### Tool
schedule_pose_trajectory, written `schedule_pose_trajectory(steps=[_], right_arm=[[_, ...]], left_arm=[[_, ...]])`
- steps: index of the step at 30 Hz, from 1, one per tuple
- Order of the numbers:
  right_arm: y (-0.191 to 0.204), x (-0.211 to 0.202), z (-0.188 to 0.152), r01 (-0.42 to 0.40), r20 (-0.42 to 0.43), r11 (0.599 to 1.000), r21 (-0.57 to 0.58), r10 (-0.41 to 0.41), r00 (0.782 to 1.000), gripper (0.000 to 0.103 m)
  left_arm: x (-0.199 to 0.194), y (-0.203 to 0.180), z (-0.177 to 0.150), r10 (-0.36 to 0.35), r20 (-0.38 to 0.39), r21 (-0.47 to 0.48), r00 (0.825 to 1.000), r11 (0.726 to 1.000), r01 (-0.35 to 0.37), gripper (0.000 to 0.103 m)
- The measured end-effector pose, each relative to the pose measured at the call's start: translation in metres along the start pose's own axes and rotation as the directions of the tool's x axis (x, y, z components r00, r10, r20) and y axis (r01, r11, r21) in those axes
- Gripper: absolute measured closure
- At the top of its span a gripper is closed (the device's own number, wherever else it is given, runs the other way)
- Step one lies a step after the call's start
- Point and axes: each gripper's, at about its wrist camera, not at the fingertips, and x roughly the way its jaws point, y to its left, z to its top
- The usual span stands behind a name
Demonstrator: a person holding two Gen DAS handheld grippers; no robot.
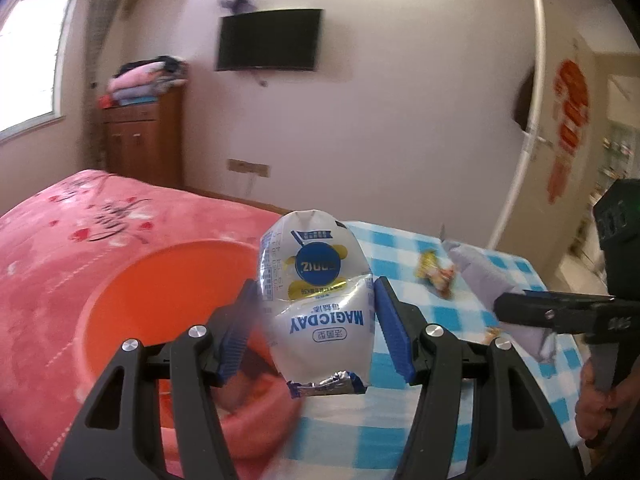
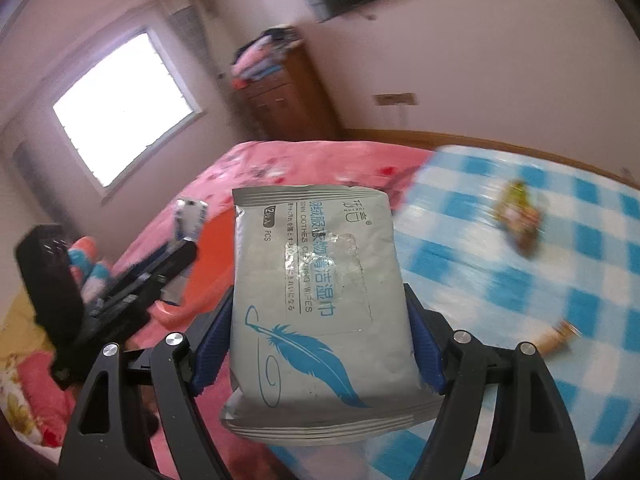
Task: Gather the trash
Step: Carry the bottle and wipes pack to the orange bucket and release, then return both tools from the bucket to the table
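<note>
A: Closest in, the left gripper point(image 1: 316, 312) has its blue pads clamped on a white snack wrapper point(image 1: 318, 300) marked MAGICDAY, upside down, torn foil end toward the camera.

B: And what lies beneath it?

A: An orange basin point(image 1: 168, 280) sitting on a pink blanket point(image 1: 60, 240), just left of a blue-checked cloth point(image 1: 440, 400). The wrapper is held in the air at the basin's right edge.

B: The other side?

A: The right gripper point(image 2: 320, 320) grips a grey wet-wipes pack point(image 2: 316, 288) with a blue feather print, pads pressed on both long edges, held above the seam between blanket and checked cloth.

B: Anything lying loose?

A: A yellow-and-red candy wrapper point(image 2: 520, 216) rests on the checked cloth, blurred, and a small tan scrap point(image 2: 556, 338) lies nearer the right gripper. I cannot tell what that scrap is.
</note>
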Motion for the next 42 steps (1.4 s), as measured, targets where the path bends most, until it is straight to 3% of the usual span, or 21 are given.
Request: schedule_pose_trajectory(steps=[7,18,20,21,23,32,42], right_arm=[[0.062,0.043,0.042,-0.141,-0.035,0.987,-0.077,0.139,0.990,0.026],[0.107,0.108,0.068,-0.215,-0.103,0.971,-0.103,0.205,0.973,0.021],[0.101,0.114,0.068,-0.240,-0.101,0.969,-0.061,0.233,0.967,0.015],[0.097,0.114,0.068,-0.248,-0.087,0.968,-0.041,0.244,0.966,0.014],[0.088,0.111,0.067,-0.253,-0.066,0.967,-0.005,0.252,0.965,0.013],[0.048,0.075,0.044,-0.095,0.037,0.995,0.001,0.095,0.995,0.012],[0.021,0.047,0.003,0.058,0.096,0.997,-0.041,-0.054,0.994,0.011]], left_arm=[[0.002,0.053,0.000,0.123,-0.020,-0.079,0.992,0.989,-0.124,0.043],[0.015,0.089,-0.013,0.174,-0.077,-0.144,0.982,0.972,-0.184,0.043],[0.016,0.092,-0.016,0.186,-0.084,-0.153,0.979,0.968,-0.197,0.036],[0.017,0.094,-0.017,0.195,-0.085,-0.157,0.977,0.966,-0.207,0.028],[0.017,0.096,-0.019,0.228,-0.094,-0.157,0.969,0.958,-0.240,0.023],[0.009,0.093,-0.022,0.239,-0.084,-0.170,0.967,0.953,-0.250,0.017],[0.002,0.069,-0.018,0.188,-0.059,-0.144,0.980,0.970,-0.195,0.015]])
